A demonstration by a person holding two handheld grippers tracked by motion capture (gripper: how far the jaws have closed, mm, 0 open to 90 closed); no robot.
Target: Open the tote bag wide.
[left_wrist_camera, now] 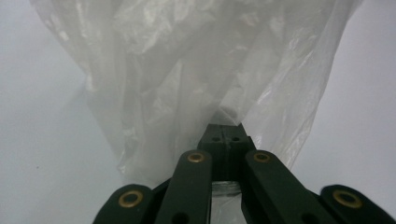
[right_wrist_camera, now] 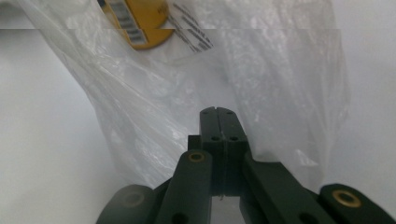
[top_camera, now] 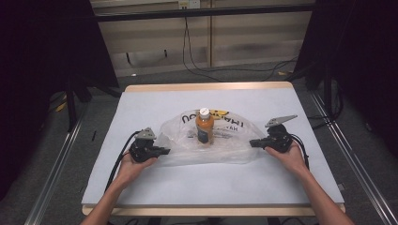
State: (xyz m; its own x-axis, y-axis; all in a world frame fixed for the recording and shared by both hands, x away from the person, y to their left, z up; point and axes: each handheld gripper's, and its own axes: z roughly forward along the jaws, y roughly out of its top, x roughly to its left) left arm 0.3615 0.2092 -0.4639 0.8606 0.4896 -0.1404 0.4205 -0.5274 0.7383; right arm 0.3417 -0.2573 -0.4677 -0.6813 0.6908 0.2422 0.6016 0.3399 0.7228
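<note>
Thin clear plastic is the whole story here: a floppy see-through bag with yellow and black print lies spread on the white table, and an orange bottle with a white cap stands upright right in the middle of it, though I can't tell from where I'm standing whether it's inside the bag or just sitting on top. The left gripper has its jaws pressed together on the bag's left edge, and in the left gripper view you can see the film bunched up right at the tips. The right gripper is doing the same on the opposite edge, jaws closed with a fold of the bag caught between them. My guess is they're about to lift or pull the thing open, and that's where it could get messy. If both sides go up unevenly, the bottle probably tips over, since it's tall and standing on slippery film. Pull outward too hard and that thin plastic could stretch or tear at the pinch points. It could also just slide out of a jaw, because there isn't much material in either grip.
</note>
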